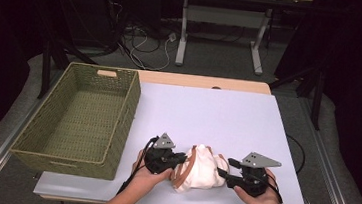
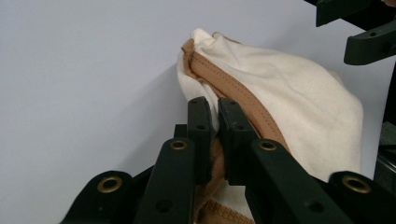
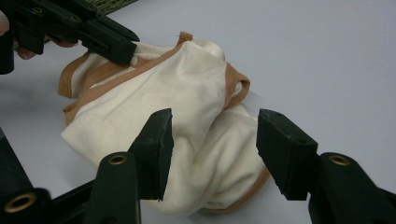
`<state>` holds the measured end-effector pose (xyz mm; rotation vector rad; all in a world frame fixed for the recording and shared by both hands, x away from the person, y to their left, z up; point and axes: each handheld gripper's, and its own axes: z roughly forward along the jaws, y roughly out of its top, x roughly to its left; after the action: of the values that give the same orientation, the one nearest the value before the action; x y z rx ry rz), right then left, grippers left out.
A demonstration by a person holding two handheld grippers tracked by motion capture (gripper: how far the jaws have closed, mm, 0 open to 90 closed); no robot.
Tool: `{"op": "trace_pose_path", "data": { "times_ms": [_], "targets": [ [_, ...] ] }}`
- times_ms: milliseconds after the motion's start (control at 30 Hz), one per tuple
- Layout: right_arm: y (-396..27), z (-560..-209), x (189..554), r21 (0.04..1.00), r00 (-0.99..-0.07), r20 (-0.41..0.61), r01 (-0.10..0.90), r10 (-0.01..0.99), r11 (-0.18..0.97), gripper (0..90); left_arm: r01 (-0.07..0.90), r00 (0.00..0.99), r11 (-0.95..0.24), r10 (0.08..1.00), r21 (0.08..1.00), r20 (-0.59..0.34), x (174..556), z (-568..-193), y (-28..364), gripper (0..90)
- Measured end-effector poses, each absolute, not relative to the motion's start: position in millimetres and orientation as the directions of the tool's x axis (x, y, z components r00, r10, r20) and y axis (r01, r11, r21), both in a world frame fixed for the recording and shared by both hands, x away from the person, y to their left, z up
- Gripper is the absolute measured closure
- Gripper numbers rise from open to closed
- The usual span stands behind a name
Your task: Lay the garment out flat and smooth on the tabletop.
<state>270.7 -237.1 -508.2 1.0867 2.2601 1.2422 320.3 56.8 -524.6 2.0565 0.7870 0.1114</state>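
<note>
Garment: a cream cloth garment with tan trim point(image 1: 200, 169) lay bunched on the counter point(image 1: 247, 123), near its front edge, between the two grippers.
Left gripper: the left gripper point(image 2: 212, 122) had its jaws pressed together on a fold of the tan trim, so the cloth was pinched at its left side.
Right gripper: the right gripper point(image 3: 212, 151) stood with its jaws spread, one on either side of the cream bulge, not pressing on it; nothing was held there.
Step in hand: by my reading, securing a second hold on the bundle so that both hands could lift it.
Doing it well: the right jaws looked best closed on a seam or a doubled fold, not on a single loose layer, which could slip out. The left pinch should hold firm meanwhile. Lifting both ends level would keep the cloth from unrolling and trailing.
Risk: a shallow bite on the rounded bulge could slide off as the jaws came together.
Basket: a woven green basket point(image 1: 116, 126) sat at the counter's left, well apart from the garment, upright, with a handle slot in its far wall.
Basket contents: nothing lay inside it; the woven floor was bare.
</note>
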Motion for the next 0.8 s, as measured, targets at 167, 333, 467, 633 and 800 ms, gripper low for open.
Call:
{"op": "trace_pose_path", "data": {
  "times_ms": [167,333,467,633,800],
  "targets": [
    [-233.7,-502.7,273.2,0.826,-0.653,0.066,0.460,0.755,0.326,45.9,0.481,0.790,-0.374,0.577,0.793,-0.207,320.4,-519.6,59.6,84.4],
    [-222.9,-495.5,277.4,0.826,-0.662,0.053,0.450,0.747,0.340,46.0,0.468,0.794,-0.365,0.573,0.805,-0.202,318.9,-514.1,60.7,84.4],
    [-213.0,-490.7,283.1,0.829,-0.681,0.038,0.430,0.731,0.358,46.2,0.457,0.800,-0.368,0.568,0.810,-0.193,318.5,-511.4,61.6,84.5],
    [-201.5,-487.7,293.0,0.826,-0.696,0.049,0.431,0.717,0.362,45.4,0.465,0.795,-0.359,0.572,0.810,-0.203,316.9,-511.0,60.4,84.6],
    [-192.5,-484.4,302.3,0.829,-0.698,0.055,0.430,0.714,0.357,40.5,0.449,0.804,-0.366,0.564,0.815,-0.189,317.1,-510.7,60.6,84.6]
  ]
}}
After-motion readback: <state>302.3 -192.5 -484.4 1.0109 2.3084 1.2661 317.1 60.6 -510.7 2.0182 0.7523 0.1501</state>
